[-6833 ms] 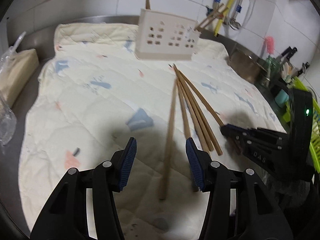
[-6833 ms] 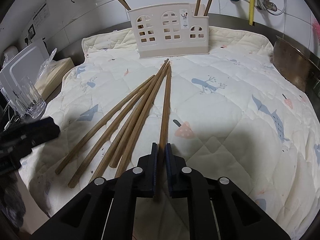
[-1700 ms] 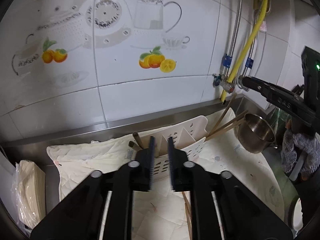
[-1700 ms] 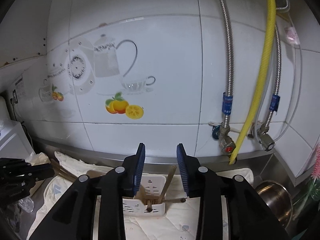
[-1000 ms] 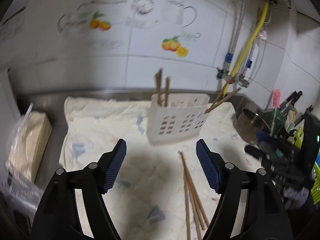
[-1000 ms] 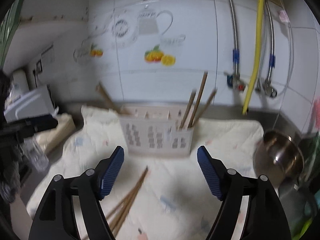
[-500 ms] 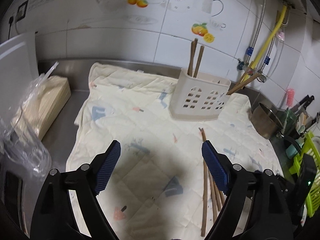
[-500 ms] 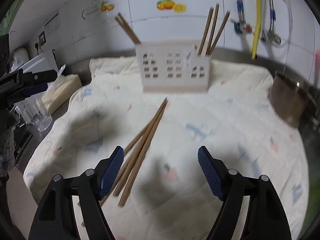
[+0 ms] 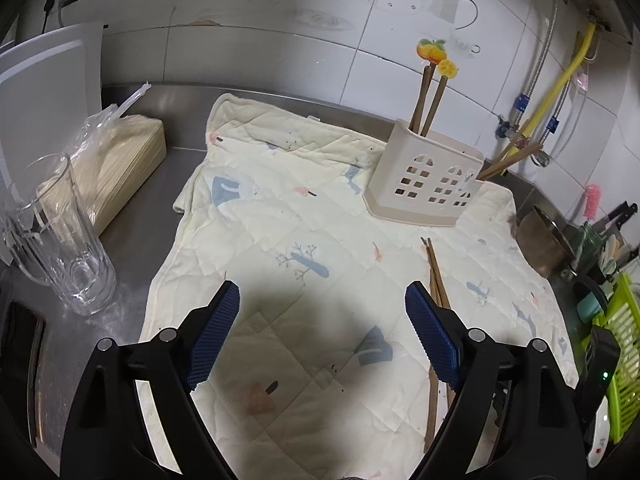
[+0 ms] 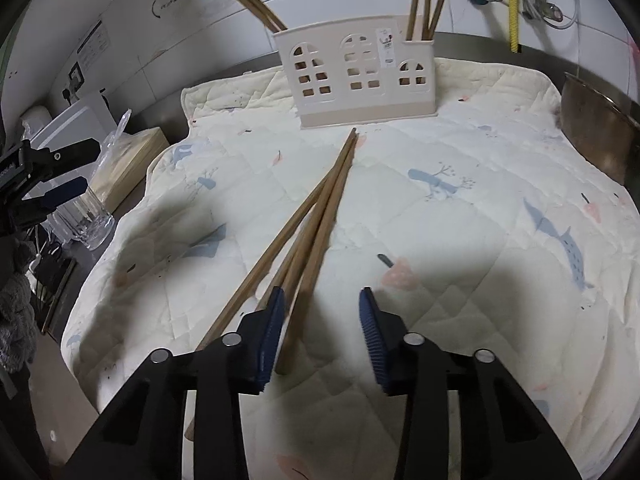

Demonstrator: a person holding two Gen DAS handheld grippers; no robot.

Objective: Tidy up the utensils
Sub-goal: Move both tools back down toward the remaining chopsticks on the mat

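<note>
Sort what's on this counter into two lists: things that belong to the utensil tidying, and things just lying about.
For the job:
- loose chopsticks on the quilted mat
- utensil holder, some chopsticks already in it

Lying about:
- glass mug
- bagged paper stack
- metal bowl
- green rack

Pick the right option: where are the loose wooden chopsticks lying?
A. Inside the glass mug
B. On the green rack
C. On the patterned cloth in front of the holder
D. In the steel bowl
C: the loose chopsticks lie flat on the patterned cloth, tips toward the cream holder.
</note>
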